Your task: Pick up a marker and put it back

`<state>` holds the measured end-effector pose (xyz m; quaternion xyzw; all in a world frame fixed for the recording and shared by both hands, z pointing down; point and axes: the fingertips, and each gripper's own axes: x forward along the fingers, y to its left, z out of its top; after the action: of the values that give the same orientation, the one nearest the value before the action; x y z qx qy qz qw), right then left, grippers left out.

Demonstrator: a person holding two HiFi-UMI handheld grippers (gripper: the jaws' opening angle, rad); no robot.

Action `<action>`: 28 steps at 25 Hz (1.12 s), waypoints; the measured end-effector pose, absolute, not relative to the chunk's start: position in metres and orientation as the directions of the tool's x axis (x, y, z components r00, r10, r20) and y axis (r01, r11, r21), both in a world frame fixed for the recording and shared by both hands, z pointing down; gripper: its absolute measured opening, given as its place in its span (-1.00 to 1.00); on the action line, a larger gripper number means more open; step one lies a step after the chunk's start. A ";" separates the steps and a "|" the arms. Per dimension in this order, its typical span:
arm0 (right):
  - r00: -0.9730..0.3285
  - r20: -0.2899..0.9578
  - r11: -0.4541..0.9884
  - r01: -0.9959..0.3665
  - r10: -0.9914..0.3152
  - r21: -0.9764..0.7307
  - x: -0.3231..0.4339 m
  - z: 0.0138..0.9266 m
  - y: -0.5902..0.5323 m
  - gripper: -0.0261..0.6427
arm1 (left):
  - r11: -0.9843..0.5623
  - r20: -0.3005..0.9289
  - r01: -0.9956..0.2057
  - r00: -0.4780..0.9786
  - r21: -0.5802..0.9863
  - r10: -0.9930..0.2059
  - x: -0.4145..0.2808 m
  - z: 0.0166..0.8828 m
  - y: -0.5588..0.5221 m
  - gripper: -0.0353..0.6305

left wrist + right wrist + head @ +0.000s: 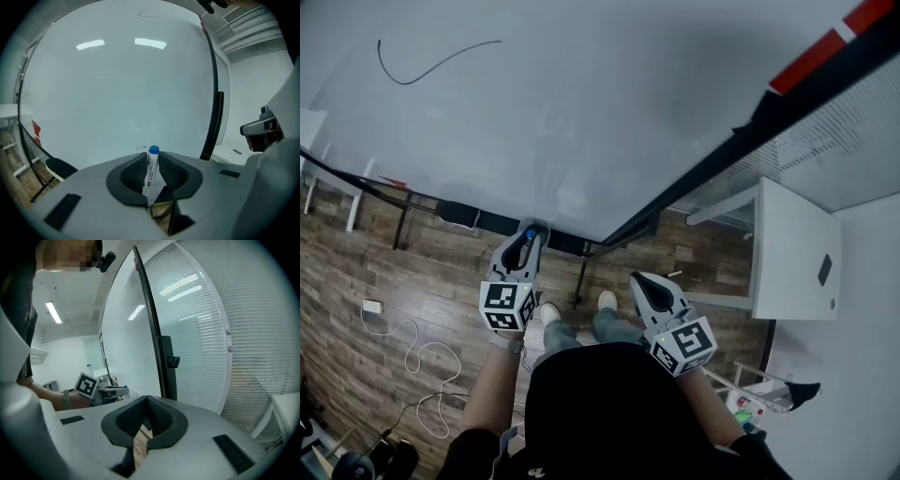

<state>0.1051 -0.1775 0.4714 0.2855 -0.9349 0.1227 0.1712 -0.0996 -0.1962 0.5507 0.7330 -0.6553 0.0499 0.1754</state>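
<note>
Between my left jaws, a blue-capped marker (152, 168)

At the lower centre of the left gripper view, the marker stands upright, pinched by my left gripper (153, 157) in front of the whiteboard (117, 93). Lower right in the head view, my right gripper (638, 279) has its jaws pressed together, empty. A curved black line (431, 64) marks the board's upper left
</note>
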 end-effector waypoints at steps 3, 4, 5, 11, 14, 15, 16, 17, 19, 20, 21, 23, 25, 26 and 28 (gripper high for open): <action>-0.779 0.390 0.807 -0.575 -0.491 -0.133 0.105 0.472 -0.178 -0.83 | -0.071 0.305 -0.980 0.126 0.187 -0.944 -0.101 0.552 -0.196 -0.60; -0.779 0.390 0.807 -0.575 -0.491 -0.133 0.105 0.471 -0.178 -0.83 | -0.069 0.305 -0.980 0.123 0.185 -0.944 -0.102 0.552 -0.196 -0.58; -0.780 0.389 0.807 -0.574 -0.490 -0.134 0.105 0.471 -0.179 -0.83 | -0.066 0.304 -0.981 0.120 0.182 -0.945 -0.103 0.552 -0.196 -0.56; -0.798 0.376 0.823 -0.551 -0.472 -0.138 0.098 0.469 -0.181 -0.83 | -0.038 0.290 -0.985 0.086 0.167 -0.953 -0.115 0.542 -0.195 -0.53; -0.813 0.368 0.837 -0.528 -0.451 -0.140 0.090 0.468 -0.181 -0.83 | -0.021 0.283 -0.988 0.065 0.156 -0.957 -0.121 0.536 -0.193 -0.53; -0.819 0.366 0.843 -0.519 -0.443 -0.140 0.087 0.467 -0.181 -0.83 | -0.012 0.281 -0.988 0.055 0.153 -0.958 -0.124 0.534 -0.191 -0.52; -0.825 0.363 0.849 -0.509 -0.434 -0.141 0.083 0.467 -0.181 -0.83 | -0.003 0.279 -0.989 0.045 0.150 -0.959 -0.126 0.531 -0.189 -0.51; -0.830 0.362 0.855 -0.499 -0.424 -0.143 0.080 0.467 -0.181 -0.83 | 0.007 0.276 -0.989 0.034 0.148 -0.961 -0.129 0.529 -0.187 -0.50; -0.842 0.358 0.866 -0.478 -0.403 -0.148 0.072 0.466 -0.180 -0.83 | 0.028 0.266 -0.989 0.012 0.144 -0.964 -0.134 0.522 -0.182 -0.50; -0.849 0.355 0.872 -0.466 -0.392 -0.151 0.068 0.466 -0.180 -0.83 | 0.037 0.262 -0.989 0.001 0.142 -0.965 -0.137 0.519 -0.179 -0.50; -0.856 0.352 0.879 -0.453 -0.380 -0.152 0.063 0.465 -0.179 -0.83 | 0.046 0.258 -0.989 -0.008 0.139 -0.966 -0.139 0.516 -0.176 -0.50; -0.869 0.346 0.890 -0.426 -0.354 -0.159 0.053 0.464 -0.177 -0.83 | 0.060 0.256 -0.990 -0.025 0.130 -0.966 -0.143 0.511 -0.169 -0.50; -0.882 0.339 0.903 -0.397 -0.326 -0.166 0.043 0.463 -0.175 -0.83 | 0.069 0.255 -0.991 -0.037 0.117 -0.966 -0.146 0.505 -0.162 -0.50; -0.890 0.335 0.910 -0.380 -0.310 -0.167 0.038 0.462 -0.174 -0.83 | 0.076 0.253 -0.991 -0.046 0.110 -0.966 -0.148 0.501 -0.157 -0.50; -0.904 0.325 0.924 -0.345 -0.278 -0.168 0.027 0.460 -0.170 -0.83 | 0.094 0.248 -0.990 -0.066 0.103 -0.966 -0.151 0.495 -0.149 -0.50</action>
<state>0.0272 -0.1704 0.4601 0.1607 -0.9693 0.1112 0.1495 -0.1512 -0.1486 0.4947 0.6715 -0.7285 0.0467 0.1272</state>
